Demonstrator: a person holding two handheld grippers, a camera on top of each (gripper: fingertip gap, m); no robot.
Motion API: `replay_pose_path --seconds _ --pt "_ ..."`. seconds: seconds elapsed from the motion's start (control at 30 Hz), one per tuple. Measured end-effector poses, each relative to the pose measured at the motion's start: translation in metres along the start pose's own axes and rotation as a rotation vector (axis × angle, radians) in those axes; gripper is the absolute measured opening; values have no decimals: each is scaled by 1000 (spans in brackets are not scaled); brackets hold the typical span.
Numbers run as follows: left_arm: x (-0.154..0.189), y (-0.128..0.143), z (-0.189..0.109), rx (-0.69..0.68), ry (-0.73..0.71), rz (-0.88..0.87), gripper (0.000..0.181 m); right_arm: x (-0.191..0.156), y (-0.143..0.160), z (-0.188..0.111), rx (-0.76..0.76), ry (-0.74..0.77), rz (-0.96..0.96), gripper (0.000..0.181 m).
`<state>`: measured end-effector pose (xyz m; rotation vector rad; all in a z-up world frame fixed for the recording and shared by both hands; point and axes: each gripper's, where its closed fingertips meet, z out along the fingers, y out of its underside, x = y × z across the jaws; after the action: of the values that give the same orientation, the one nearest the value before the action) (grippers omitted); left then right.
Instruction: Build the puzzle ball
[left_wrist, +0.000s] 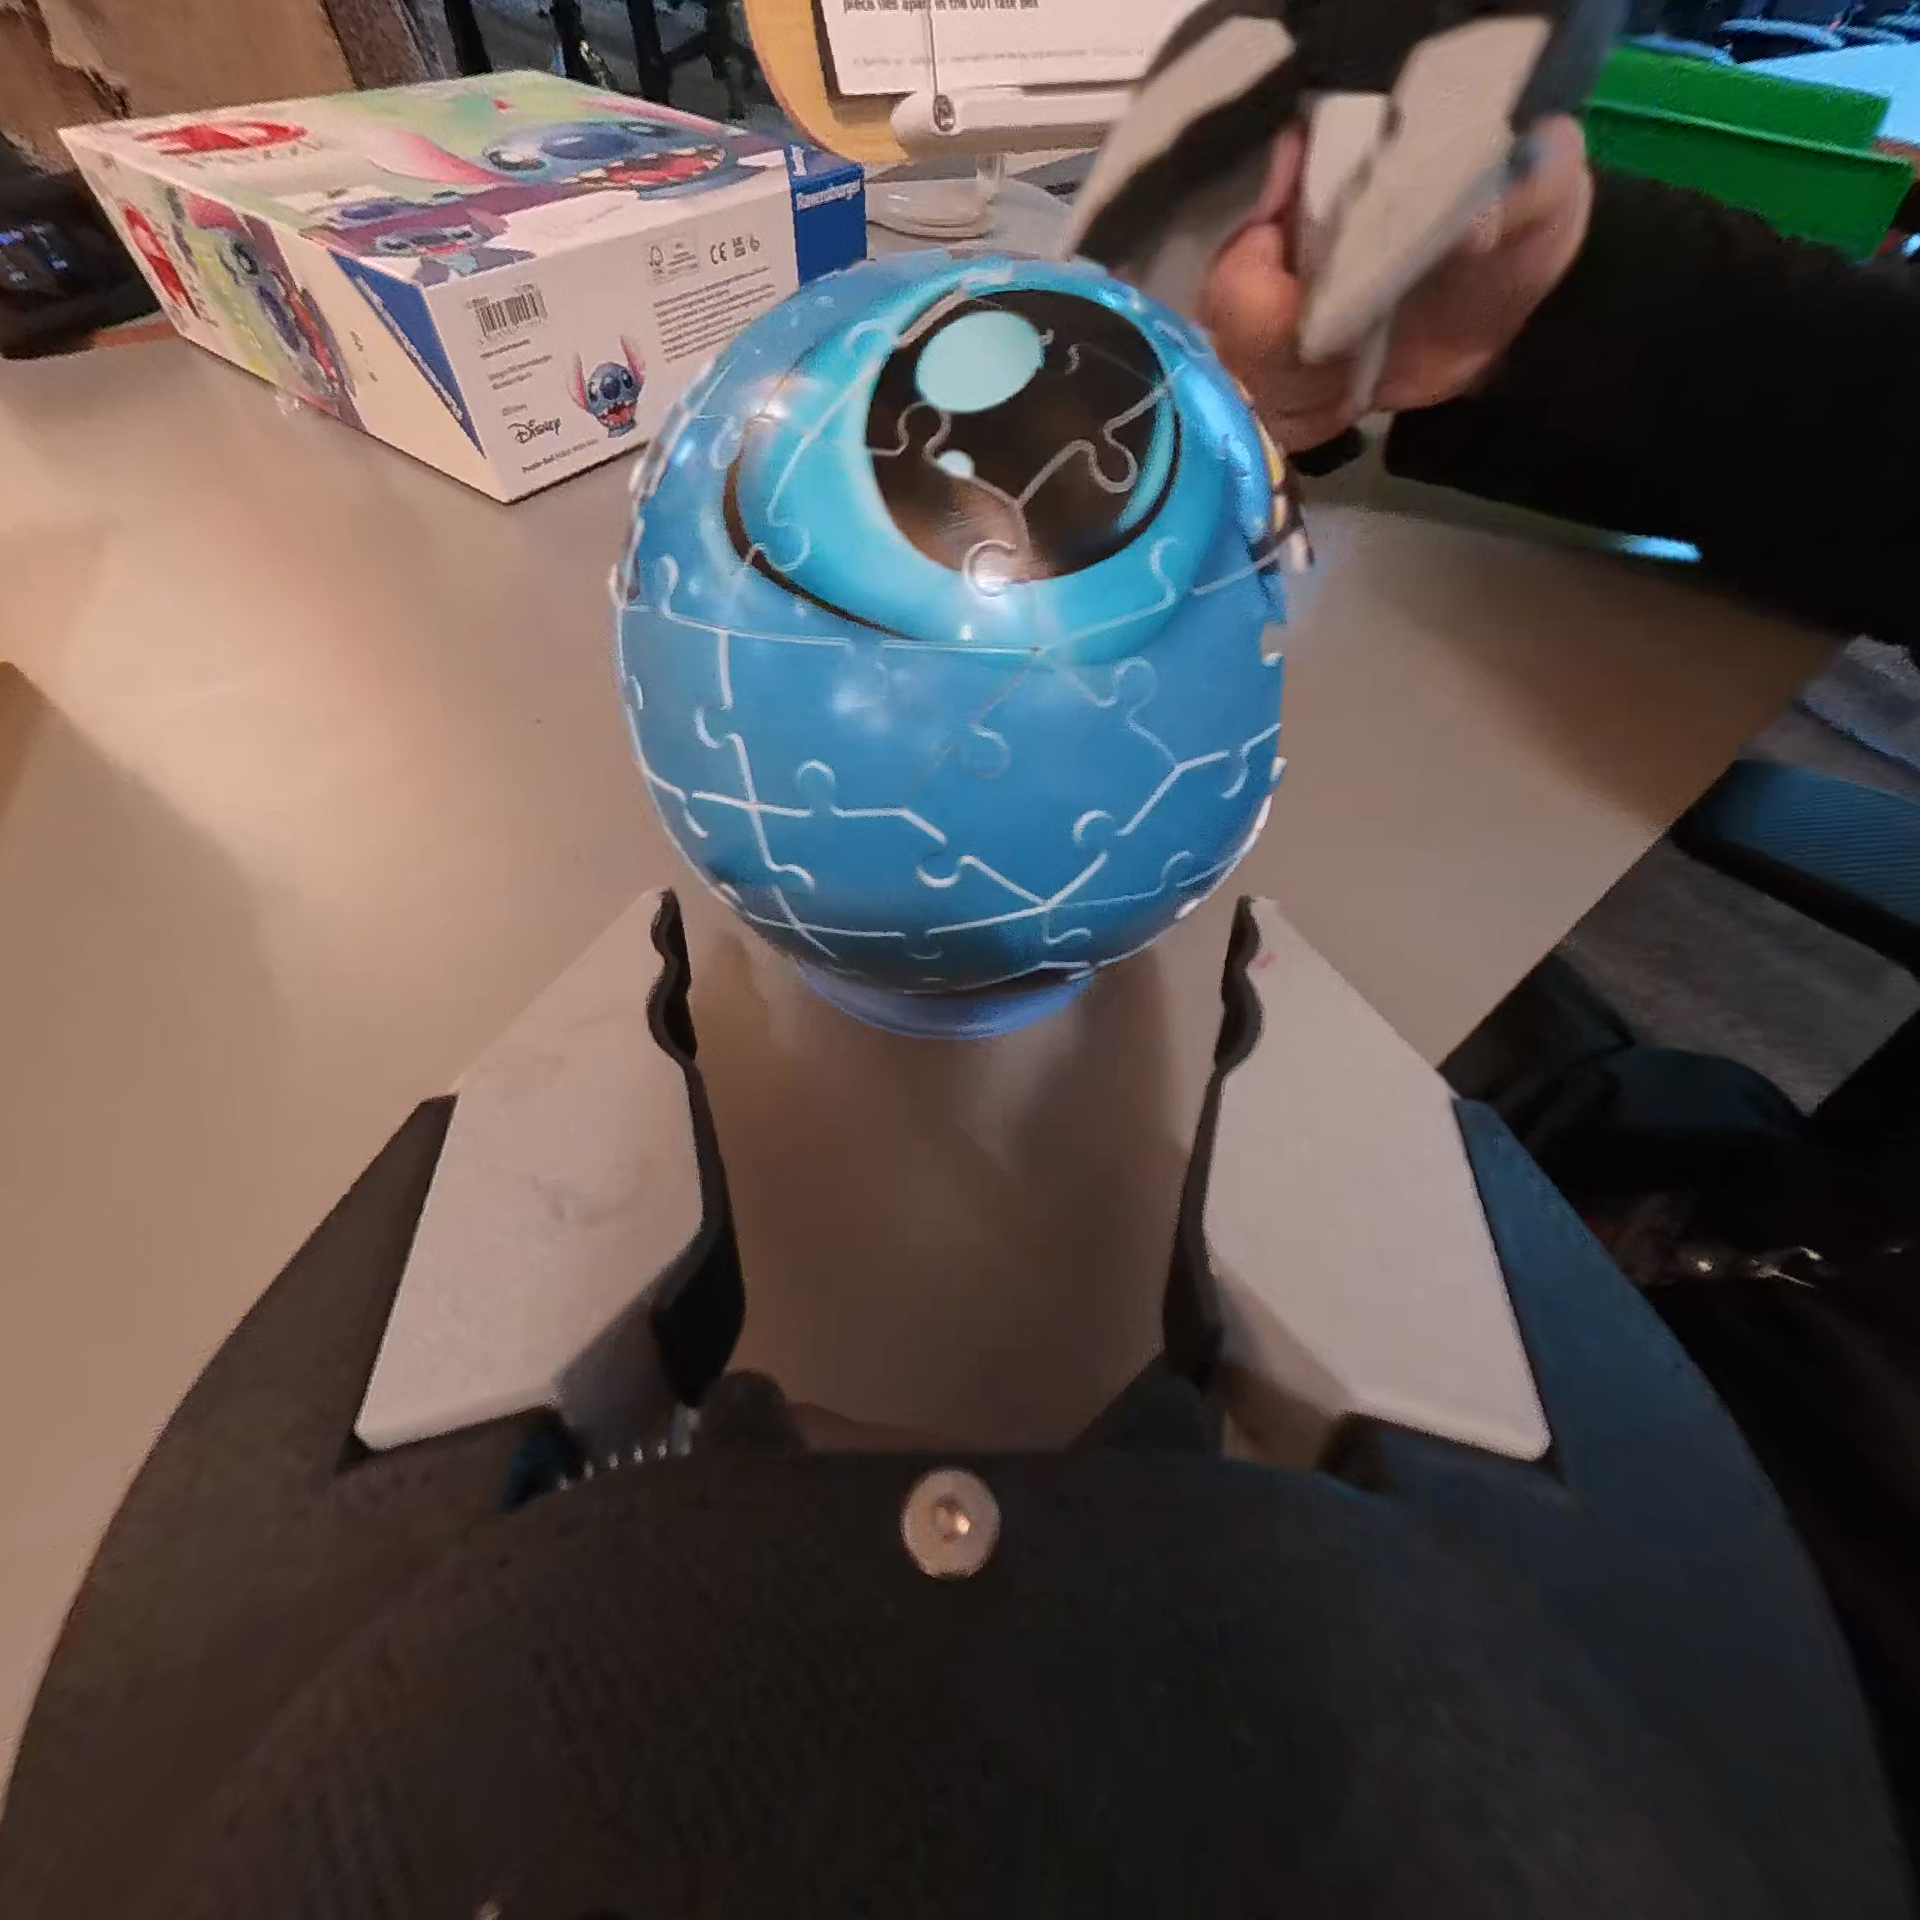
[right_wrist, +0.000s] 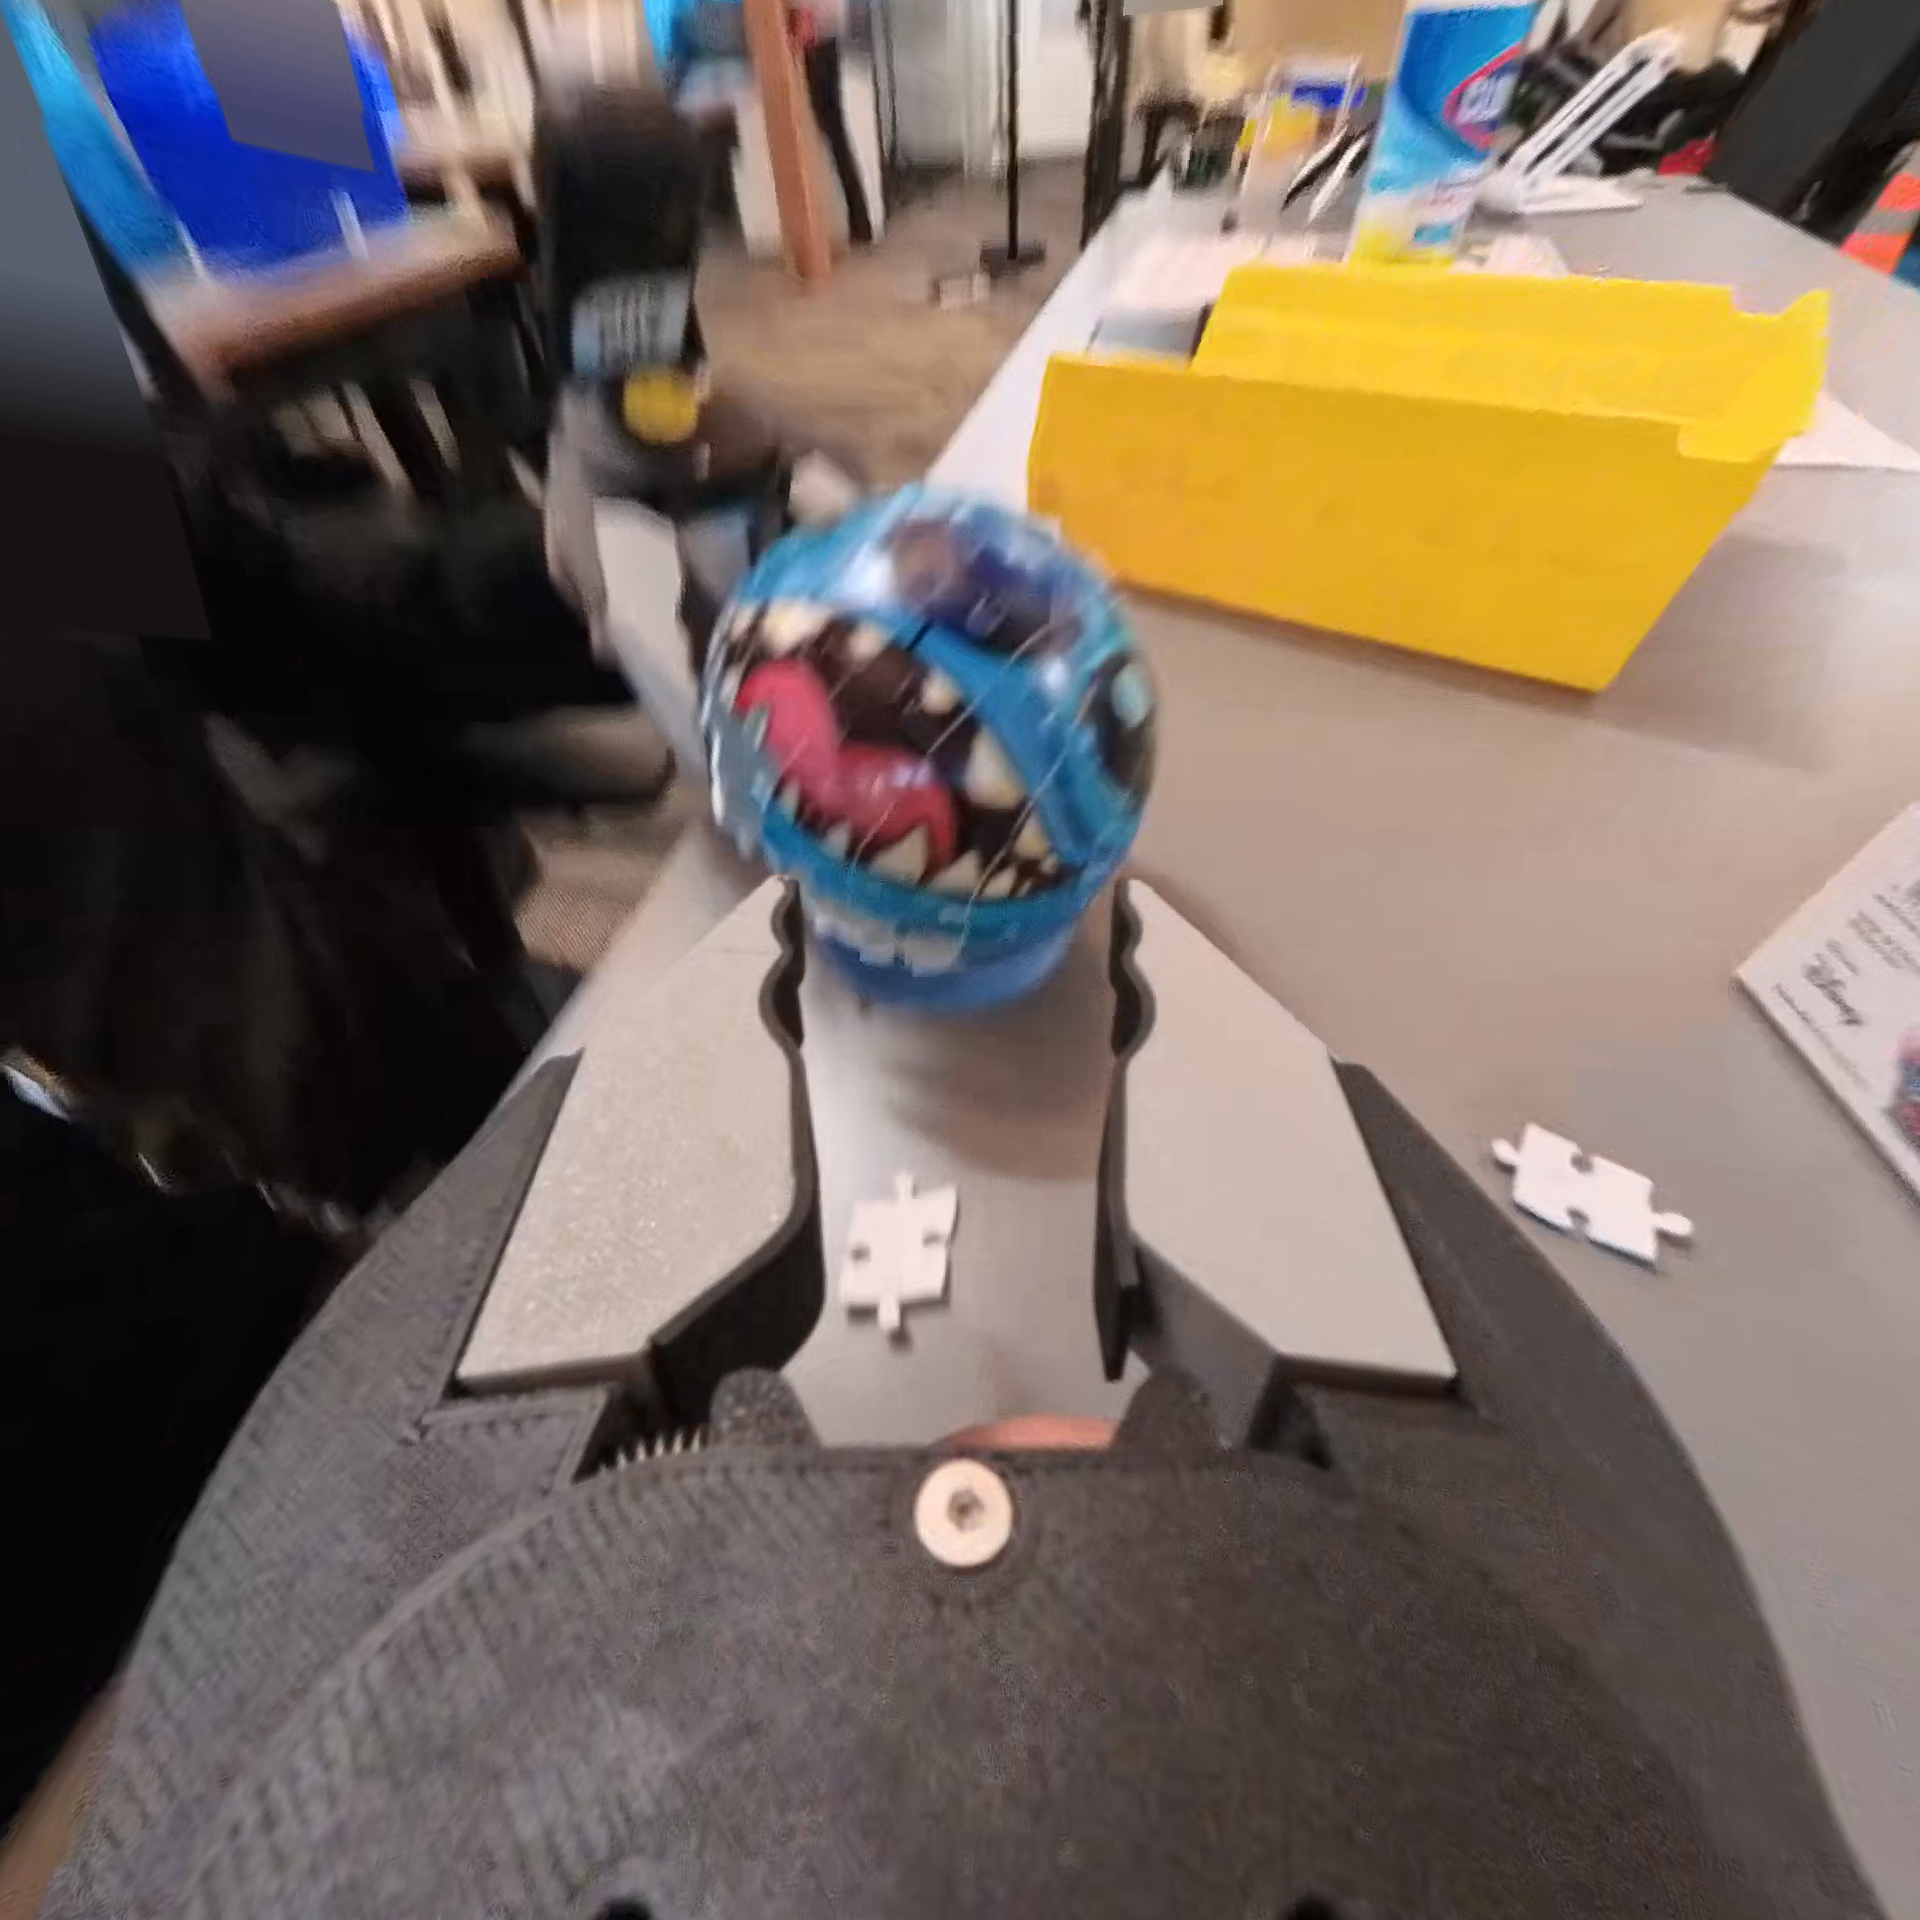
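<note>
In the left wrist view, the puzzle box (left_wrist: 457, 281) lies on its side at the far left of the surface (left_wrist: 260, 779). The blue puzzle ball (left_wrist: 951, 665) stands upright on its round blue base (left_wrist: 940, 1003) just ahead of the left hand-held gripper (left_wrist: 956, 935), whose jaws are spread and empty. The right hand-held gripper (right_wrist: 951, 914) is likewise released, empty, with the ball just beyond its tips. A white puzzle piece (right_wrist: 896, 1247) lies between its fingers, another white piece (right_wrist: 1584, 1195) to the right, a yellow bin (right_wrist: 1403, 499) behind
</note>
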<state>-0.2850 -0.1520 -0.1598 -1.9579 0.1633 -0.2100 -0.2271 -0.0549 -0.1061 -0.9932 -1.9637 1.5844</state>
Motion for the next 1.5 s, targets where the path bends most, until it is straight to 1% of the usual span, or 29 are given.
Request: replay_pose_path --seconds 0.03,0.1,0.17,0.27,0.33,0.43,0.53,0.57,0.6,0.67,0.87,1.0,1.23,1.3,1.43,1.5 --pt "1 0 1 6 28 -20 102 11 -9 3 40 -16 101 56" --pt "7 0 2 15 109 -86 103 25 -15 15 60 -78 300 66" --pt "7 1 3 3 155 -151 102 23 -11 31 20 -176 422 71" --pt "4 0 0 7 170 -185 98 16 1 49 -51 -219 495 85" --pt "4 -4 -2 23 179 -190 96 11 -1 52 -56 -267 555 93" --pt "3 -6 -1 30 210 -218 98 9 0 55 -72 -319 602 99" --pt "6 -11 -1 33 285 -291 106 3 8 63 -120 -366 664 112" --pt "6 -10 -2 31 295 -302 103 -1 8 65 -128 -390 685 111" --pt "4 -9 -2 25 294 -301 98 -3 10 67 -138 -392 693 114" --pt "3 -7 -1 13 284 -285 93 -4 13 69 -153 -378 667 113" --pt "3 -6 2 -18 238 -171 94 -4 9 71 -146 -327 614 114" --pt "-1 -8 -2 -40 213 -77 96 -5 5 77 -135 -296 579 116" --pt "-17 -17 -13 -79 197 123 97 -3 -9 87 -58 -236 432 116" --pt "-18 -19 -15 -95 192 188 97 -4 -8 87 -37 -242 399 116" --pt "-15 -13 -13 -146 178 324 97 -9 1 85 -48 -242 358 115" --pt "-13 -13 -12 -156 175 344 97 -10 2 83 -47 -242 363 115"
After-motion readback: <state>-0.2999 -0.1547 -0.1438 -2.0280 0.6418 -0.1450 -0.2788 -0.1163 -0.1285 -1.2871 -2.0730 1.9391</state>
